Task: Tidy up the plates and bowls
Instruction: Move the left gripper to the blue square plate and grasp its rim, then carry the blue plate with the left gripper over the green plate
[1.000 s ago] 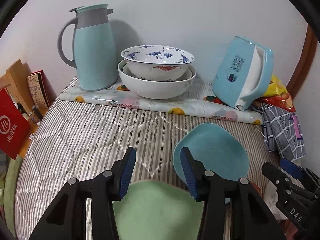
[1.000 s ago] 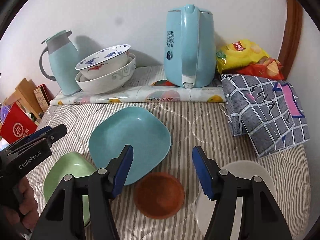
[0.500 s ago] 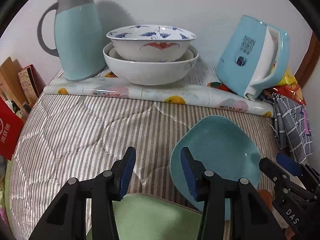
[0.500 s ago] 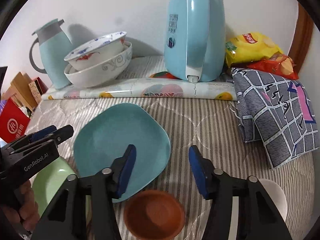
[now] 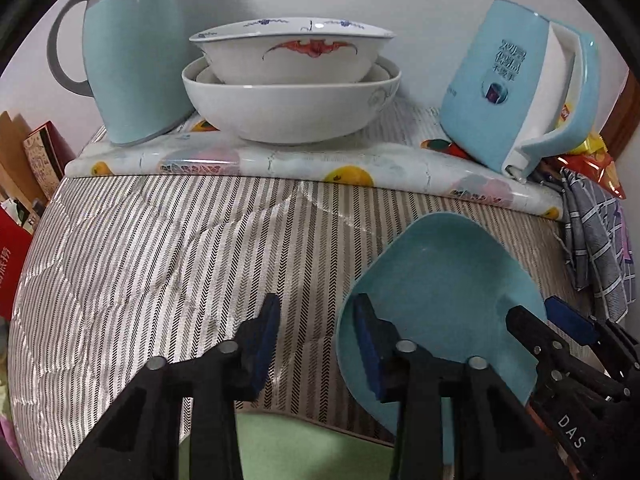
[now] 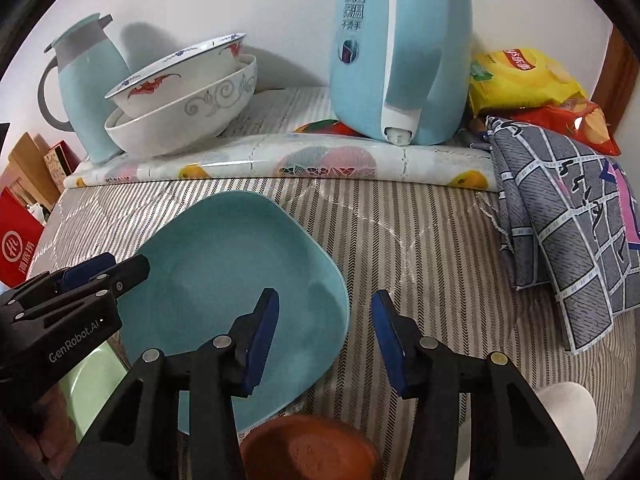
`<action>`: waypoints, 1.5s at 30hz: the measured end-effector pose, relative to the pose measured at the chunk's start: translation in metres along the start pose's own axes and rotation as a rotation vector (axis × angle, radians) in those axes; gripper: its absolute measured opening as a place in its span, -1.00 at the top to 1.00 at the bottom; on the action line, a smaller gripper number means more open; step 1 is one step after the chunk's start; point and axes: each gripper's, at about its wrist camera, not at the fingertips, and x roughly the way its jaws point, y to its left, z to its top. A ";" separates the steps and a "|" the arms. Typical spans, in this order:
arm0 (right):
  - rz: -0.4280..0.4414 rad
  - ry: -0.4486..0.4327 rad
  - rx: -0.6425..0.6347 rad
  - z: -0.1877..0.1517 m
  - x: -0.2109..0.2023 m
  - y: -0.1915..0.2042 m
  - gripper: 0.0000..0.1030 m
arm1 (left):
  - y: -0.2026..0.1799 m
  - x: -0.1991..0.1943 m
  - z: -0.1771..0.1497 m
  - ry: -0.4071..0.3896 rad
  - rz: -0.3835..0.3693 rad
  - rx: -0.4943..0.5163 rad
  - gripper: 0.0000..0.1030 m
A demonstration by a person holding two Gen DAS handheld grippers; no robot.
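A teal rounded-square plate point(image 6: 236, 276) point(image 5: 444, 292) lies on the striped quilt. My right gripper point(image 6: 325, 340) straddles its right rim, left finger over the plate and right finger outside it. Its jaws are closing but the pads stand clear of the rim. My left gripper point(image 5: 318, 344) point(image 6: 100, 276) is at the plate's left rim, jaws closing, with mostly quilt between them and its right finger over the edge. A green plate point(image 5: 304, 448) point(image 6: 92, 384) lies under the left gripper. A brown bowl point(image 6: 312, 448) and a white plate point(image 6: 568, 412) lie close under the right gripper.
Two stacked white bowls point(image 5: 292, 92), a teal jug point(image 5: 136, 52) and a teal kettle point(image 5: 516, 84) stand on a fruit-print mat point(image 5: 280, 160) by the wall. A grey checked cloth point(image 6: 568, 220) and snack bags point(image 6: 520, 76) lie at the right. Red boxes point(image 6: 16, 240) stand left.
Both grippers have come forward and down onto the teal plate, one at each side of it. Both pairs of jaws have narrowed. The green plate and the brown bowl have slid nearer the frames' bottom edges.
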 end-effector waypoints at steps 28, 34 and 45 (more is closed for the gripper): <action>0.009 -0.109 0.062 -0.001 -0.051 -0.007 0.87 | -0.006 -0.049 -0.001 -0.087 -0.065 -0.007 0.80; 0.009 -0.135 0.067 -0.012 -0.076 -0.005 0.87 | -0.007 -0.073 -0.015 -0.107 -0.070 -0.006 0.80; 0.018 -0.174 0.074 -0.043 -0.119 0.001 0.87 | -0.002 -0.113 -0.047 -0.135 -0.084 -0.019 0.80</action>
